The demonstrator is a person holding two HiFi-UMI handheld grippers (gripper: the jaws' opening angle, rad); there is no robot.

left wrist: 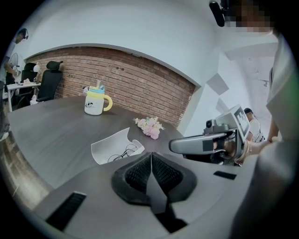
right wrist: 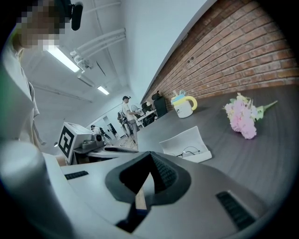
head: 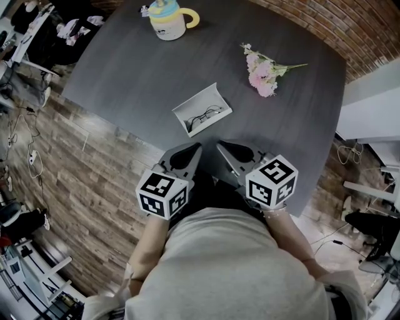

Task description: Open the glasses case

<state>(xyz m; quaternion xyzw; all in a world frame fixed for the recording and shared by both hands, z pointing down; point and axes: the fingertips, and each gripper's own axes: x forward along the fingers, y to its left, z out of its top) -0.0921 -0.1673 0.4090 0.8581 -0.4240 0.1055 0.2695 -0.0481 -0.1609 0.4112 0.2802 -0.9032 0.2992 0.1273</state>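
Observation:
A white glasses case (head: 201, 109) lies with its lid up on the dark table (head: 125, 69), a pair of thin-framed glasses (head: 205, 116) inside it. It also shows in the left gripper view as the case (left wrist: 116, 146) and in the right gripper view as the case (right wrist: 186, 144). Both grippers hang side by side at the table's near edge, short of the case. My left gripper (head: 199, 147) has its jaws pressed together with nothing between them. My right gripper (head: 219, 145) is likewise shut and empty.
A white mug with a yellow handle (head: 169, 19) stands at the far side of the table. A pink flower sprig (head: 264, 72) lies to the right of the case. Beyond the table are a brick wall (left wrist: 131, 79) and office chairs (left wrist: 46, 84).

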